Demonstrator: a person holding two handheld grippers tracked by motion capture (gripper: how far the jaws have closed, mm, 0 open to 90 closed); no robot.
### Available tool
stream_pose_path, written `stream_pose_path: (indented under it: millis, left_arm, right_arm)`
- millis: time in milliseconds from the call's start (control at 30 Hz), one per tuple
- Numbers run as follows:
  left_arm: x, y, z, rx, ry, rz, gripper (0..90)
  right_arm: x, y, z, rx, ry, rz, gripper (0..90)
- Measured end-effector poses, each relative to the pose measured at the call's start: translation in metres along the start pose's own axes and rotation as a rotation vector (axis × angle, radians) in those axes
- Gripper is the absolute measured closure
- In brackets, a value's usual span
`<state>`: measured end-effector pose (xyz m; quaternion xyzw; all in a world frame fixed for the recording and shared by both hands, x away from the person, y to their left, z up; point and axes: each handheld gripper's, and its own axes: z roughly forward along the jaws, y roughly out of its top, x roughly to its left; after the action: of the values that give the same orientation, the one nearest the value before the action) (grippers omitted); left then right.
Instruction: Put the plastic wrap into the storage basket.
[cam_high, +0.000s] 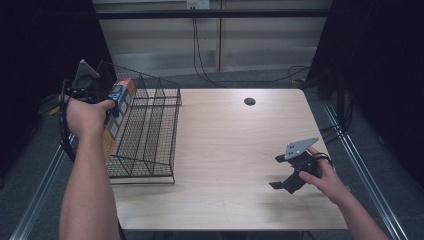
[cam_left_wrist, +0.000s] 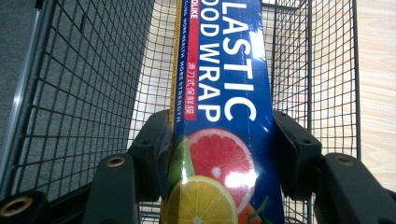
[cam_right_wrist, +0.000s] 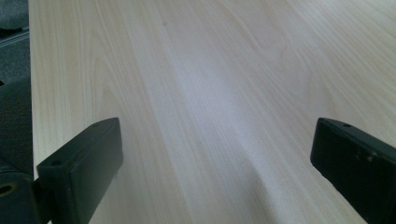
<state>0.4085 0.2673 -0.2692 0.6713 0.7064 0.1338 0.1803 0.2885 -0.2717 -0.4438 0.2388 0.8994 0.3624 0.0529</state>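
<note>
A long blue and orange plastic wrap box printed with citrus fruit hangs over the left side of a black wire basket. My left gripper is shut on the plastic wrap box, its jaws pressed against both long sides, with the basket mesh beneath and around it. My right gripper stands open low over the wooden table at the front right, with nothing between its jaws. In the right gripper view the gripper has bare table between its two jaws.
The wire basket has upright dividers and stands at the table's left edge. A round dark cable hole sits near the far edge. Cables trail on the floor behind the table. Metal rails run along both sides.
</note>
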Motion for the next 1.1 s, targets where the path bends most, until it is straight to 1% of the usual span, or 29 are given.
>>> stream_pose_path:
  millis: [100, 133, 200, 233, 300, 333, 400, 433, 533, 700, 800, 867, 1100]
  left_arm:
    - [-0.0003, -0.0002, 0.0018, 0.001, 0.0, 0.002, 44.7]
    - [-0.0011, -0.0002, 0.003, 0.011, -0.003, 0.002, 44.7]
    - [-0.0022, -0.0002, 0.0044, 0.014, -0.005, 0.007, 44.6]
    - [-0.0033, -0.0005, 0.0054, 0.012, -0.005, -0.001, 44.6]
    - [-0.0034, -0.0006, 0.0055, 0.01, 0.0, -0.004, 44.5]
    - [-0.0032, -0.0008, 0.0058, 0.009, -0.002, -0.01, 44.5]
    - [-0.0014, -0.0009, 0.0063, 0.014, -0.002, 0.001, 44.5]
    - [-0.0017, -0.0013, 0.007, 0.012, -0.003, -0.007, 44.4]
    - [-0.0015, -0.0014, 0.0074, 0.016, -0.004, -0.002, 44.2]
    - [-0.0006, -0.0014, 0.0075, 0.016, -0.012, -0.012, 43.9]
    - [-0.0001, -0.0014, 0.0075, 0.019, -0.014, -0.016, 43.7]
    - [0.0002, -0.0014, 0.0078, 0.019, -0.014, -0.017, 43.6]
    - [0.0002, -0.0009, 0.0092, 0.034, -0.008, -0.012, 42.8]
  right_arm:
    - [0.0003, -0.0003, 0.0004, 0.002, 0.005, 0.0, 2.3]
    - [0.0003, -0.0003, 0.0004, 0.001, 0.005, -0.002, 2.4]
    - [0.0001, -0.0003, 0.0003, 0.0, 0.005, -0.003, 2.3]
    - [0.0002, -0.0004, 0.0004, -0.001, 0.003, -0.004, 2.3]
    - [0.0002, -0.0003, 0.0003, -0.001, 0.005, -0.003, 2.4]
    - [0.0003, -0.0004, 0.0002, -0.001, 0.005, -0.003, 2.3]
    - [0.0002, -0.0005, 0.0003, 0.0, 0.002, -0.007, 2.4]
    - [0.0001, -0.0005, 0.0003, 0.0, 0.005, -0.005, 2.3]
    - [0.0005, -0.0004, 0.0004, 0.004, 0.003, -0.002, 2.3]
    - [0.0003, -0.0004, 0.0001, 0.003, 0.0, -0.004, 2.4]
    - [0.0006, -0.0005, 0.0005, 0.006, 0.005, -0.002, 2.3]
    - [0.0008, -0.0004, 0.0006, 0.006, -0.002, 0.0, 2.3]
    - [0.001, -0.0005, 0.0009, 0.006, 0.0, -0.003, 2.3]
